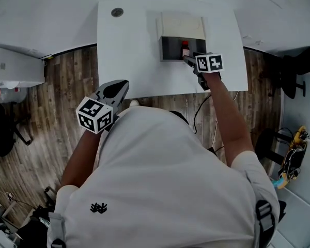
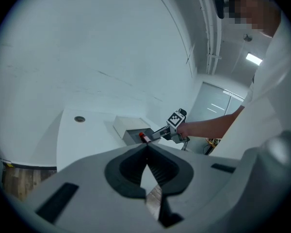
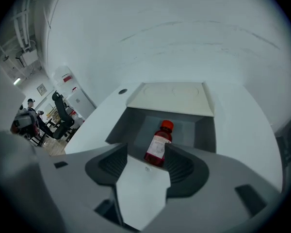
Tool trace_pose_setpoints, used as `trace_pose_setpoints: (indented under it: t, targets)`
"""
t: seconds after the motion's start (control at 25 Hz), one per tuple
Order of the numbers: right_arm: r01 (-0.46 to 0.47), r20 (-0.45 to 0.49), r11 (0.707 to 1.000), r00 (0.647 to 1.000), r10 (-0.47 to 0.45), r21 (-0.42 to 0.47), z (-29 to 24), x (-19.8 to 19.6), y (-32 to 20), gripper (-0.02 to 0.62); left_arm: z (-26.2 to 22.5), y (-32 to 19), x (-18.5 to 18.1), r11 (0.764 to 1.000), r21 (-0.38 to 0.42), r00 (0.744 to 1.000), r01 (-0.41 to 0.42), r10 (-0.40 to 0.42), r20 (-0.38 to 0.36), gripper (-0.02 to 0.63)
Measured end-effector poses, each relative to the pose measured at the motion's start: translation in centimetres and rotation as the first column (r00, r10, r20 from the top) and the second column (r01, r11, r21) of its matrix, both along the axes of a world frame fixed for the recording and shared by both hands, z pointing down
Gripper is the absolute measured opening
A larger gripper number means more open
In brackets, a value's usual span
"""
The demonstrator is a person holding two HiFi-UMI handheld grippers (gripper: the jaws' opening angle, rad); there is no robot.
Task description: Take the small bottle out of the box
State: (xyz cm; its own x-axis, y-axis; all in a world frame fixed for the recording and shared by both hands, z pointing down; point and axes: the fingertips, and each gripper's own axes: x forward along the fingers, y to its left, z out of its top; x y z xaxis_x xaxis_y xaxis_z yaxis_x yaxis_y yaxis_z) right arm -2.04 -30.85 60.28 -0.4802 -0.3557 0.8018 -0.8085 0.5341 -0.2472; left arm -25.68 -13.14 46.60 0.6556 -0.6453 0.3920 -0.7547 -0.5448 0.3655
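A small bottle (image 1: 185, 49) with dark red liquid, a red cap and a white label lies in the open grey box (image 1: 168, 48) at the back of the white table (image 1: 129, 50). The box's lid (image 1: 182, 27) is folded back. In the right gripper view the bottle (image 3: 158, 144) lies with its base between the tips of my right gripper (image 3: 145, 152), whose jaws stand apart without pressing on it. My right gripper (image 1: 189, 60) reaches into the box's front. My left gripper (image 1: 123, 84) hangs at the table's near edge, its jaws (image 2: 146, 147) shut and empty.
A round grommet hole (image 1: 117, 12) sits in the table's far left corner. A white cabinet (image 1: 15, 66) stands on the wooden floor at left, and a dark chair (image 1: 294, 68) at right. Cables (image 1: 201, 112) hang off the table's near edge.
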Motion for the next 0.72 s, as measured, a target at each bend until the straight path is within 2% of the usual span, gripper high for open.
trace_pose_setpoints:
  t: [0.28, 0.44, 0.72]
  targets:
    - [-0.027, -0.083, 0.996, 0.996, 0.019, -0.09, 2.5, -0.1, -1.8, 0.281, 0.4, -0.9, -1.3, 1.0, -0.017, 1.0, -0.007, 0.007, -0.021, 0.006]
    - [-0.047, -0.136, 0.988, 0.99, 0.027, -0.145, 4.1, -0.4, -2.9, 0.284, 1.1, -1.2, -2.8, 0.999, -0.042, 1.0, 0.0, -0.001, -0.026, 0.006]
    - [-0.082, -0.292, 0.975, 0.956, 0.018, -0.208, 6.4, 1.0, -4.1, 0.288, 2.2, -1.2, -4.9, 0.996, -0.084, 0.999, 0.028, -0.031, -0.032, 0.006]
